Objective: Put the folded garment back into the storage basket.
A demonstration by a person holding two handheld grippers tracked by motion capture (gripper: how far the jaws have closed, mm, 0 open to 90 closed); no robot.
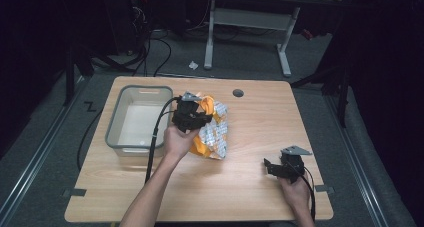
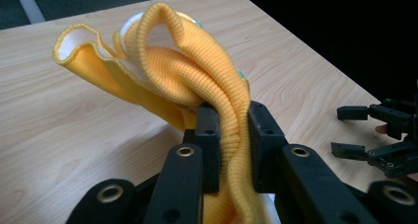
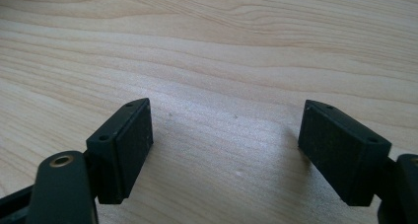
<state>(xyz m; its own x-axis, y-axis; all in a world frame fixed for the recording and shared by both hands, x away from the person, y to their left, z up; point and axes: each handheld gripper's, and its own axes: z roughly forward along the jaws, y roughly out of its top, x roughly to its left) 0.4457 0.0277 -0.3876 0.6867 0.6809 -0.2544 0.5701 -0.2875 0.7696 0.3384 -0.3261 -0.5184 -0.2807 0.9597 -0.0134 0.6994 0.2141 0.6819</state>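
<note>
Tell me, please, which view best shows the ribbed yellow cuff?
The left gripper view: the cuff sits close up, pinched between the left gripper fingers. The high view shows the garment small, partly hidden. The right gripper view faces bare table.

Your left gripper holds the yellow and white cloth up, just right of the grey tub. Your right gripper sits low on the table, far right of the tub.
</note>
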